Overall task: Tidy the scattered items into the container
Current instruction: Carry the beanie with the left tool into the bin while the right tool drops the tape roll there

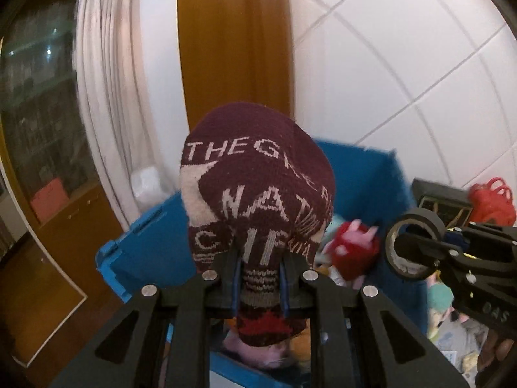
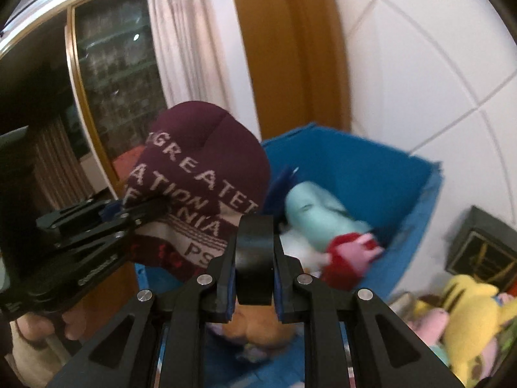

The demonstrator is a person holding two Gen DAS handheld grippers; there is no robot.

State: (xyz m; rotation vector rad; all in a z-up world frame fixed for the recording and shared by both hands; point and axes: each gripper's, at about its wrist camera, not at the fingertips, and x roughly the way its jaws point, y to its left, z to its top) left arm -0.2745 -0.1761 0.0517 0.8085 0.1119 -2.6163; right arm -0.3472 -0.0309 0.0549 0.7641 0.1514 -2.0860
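My left gripper [image 1: 260, 274] is clamped on the maroon knit hat [image 1: 255, 187], holding it above the blue bin [image 1: 155, 245]. My right gripper [image 2: 253, 278] pinches the black tape roll [image 2: 254, 258] over the same bin. Inside the bin lie a teal plush [image 2: 320, 213] and a red plush [image 2: 352, 252].

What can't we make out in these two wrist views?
- Hat lettering: left wrist view, folds and the left claw cut words off.
- Bin floor: both views, hidden by the hat, toys and claws.
- Red toy: motion blur, type unclear.
- Black box label: right wrist view, too small and cut by the lens edge.
- Tape roll inside the right claw: seen edge-on, core hidden there.
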